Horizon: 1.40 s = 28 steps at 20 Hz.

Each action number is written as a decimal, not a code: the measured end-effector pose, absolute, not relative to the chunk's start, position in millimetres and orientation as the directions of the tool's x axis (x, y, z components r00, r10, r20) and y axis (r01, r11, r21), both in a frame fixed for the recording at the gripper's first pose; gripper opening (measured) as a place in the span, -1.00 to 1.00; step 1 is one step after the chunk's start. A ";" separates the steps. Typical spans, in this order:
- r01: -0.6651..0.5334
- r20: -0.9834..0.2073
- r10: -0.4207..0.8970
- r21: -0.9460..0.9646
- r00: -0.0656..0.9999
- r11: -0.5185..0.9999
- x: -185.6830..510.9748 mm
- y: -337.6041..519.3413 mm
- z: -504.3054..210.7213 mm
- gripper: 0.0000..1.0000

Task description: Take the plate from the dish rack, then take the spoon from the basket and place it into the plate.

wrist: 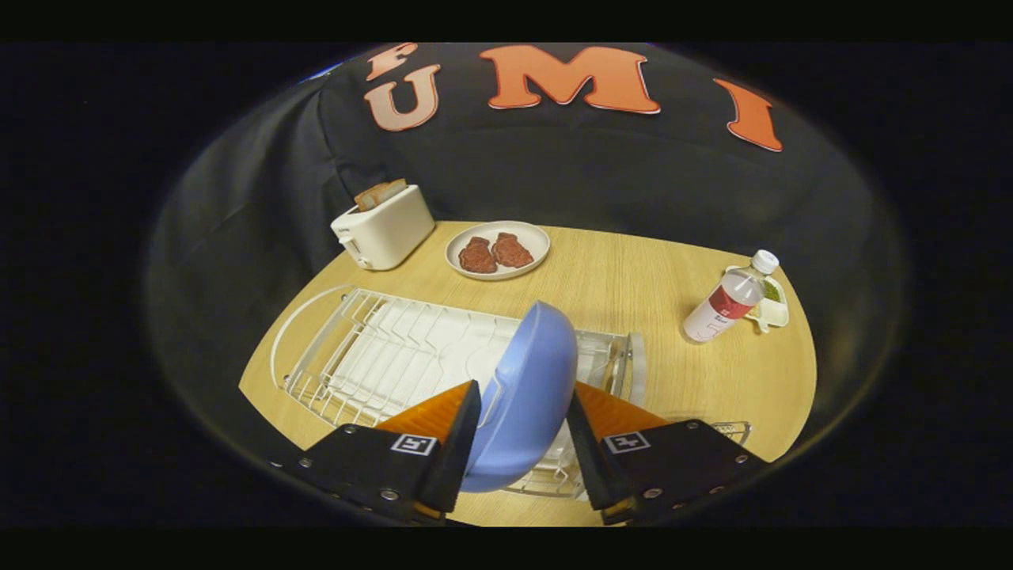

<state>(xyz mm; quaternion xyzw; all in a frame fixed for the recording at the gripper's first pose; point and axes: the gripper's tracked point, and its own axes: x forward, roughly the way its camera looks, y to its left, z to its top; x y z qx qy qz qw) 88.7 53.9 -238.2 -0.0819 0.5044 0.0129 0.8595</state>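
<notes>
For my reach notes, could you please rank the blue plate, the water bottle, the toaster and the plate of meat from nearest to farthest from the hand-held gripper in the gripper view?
1. Blue plate: upright between the fingers of the hand-held gripper, over the dish rack.
2. Water bottle: ahead, right of the rack.
3. Toaster and plate of meat: beyond the rack, side by side; too close to call.

The gripper (522,412) is seen low and near, pointed forward over the scene. Its two fingers (455,443) are set apart, one on each side of the blue plate (526,388), both pressed against it, plate held upright between them.
</notes>
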 end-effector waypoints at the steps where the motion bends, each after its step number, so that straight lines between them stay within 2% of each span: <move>1: -0.105 -0.873 -0.078 -0.146 0.482 0.984 89.4 52.3 -238.4 0.21; 4: -0.131 -0.884 -0.119 -0.197 0.452 0.972 85.7 46.8 -240.1 0.04; 11: -0.105 -0.886 -0.171 -0.238 0.431 0.966 85.4 45.3 -236.3 -0.10; 15: -0.091 -0.846 -0.223 -0.302 0.485 0.949 97.4 45.2 -217.6 -0.13; 19: -0.065 -0.771 -0.290 -0.393 0.567 0.917 115.6 43.2 -187.1 -0.39; 22: -0.085 -0.763 -0.270 -0.390 0.587 0.917 106.6 50.3 -173.6 -0.54; 28: -0.100 -0.707 -0.276 -0.440 0.651 0.892 87.3 43.6 -148.3 -0.59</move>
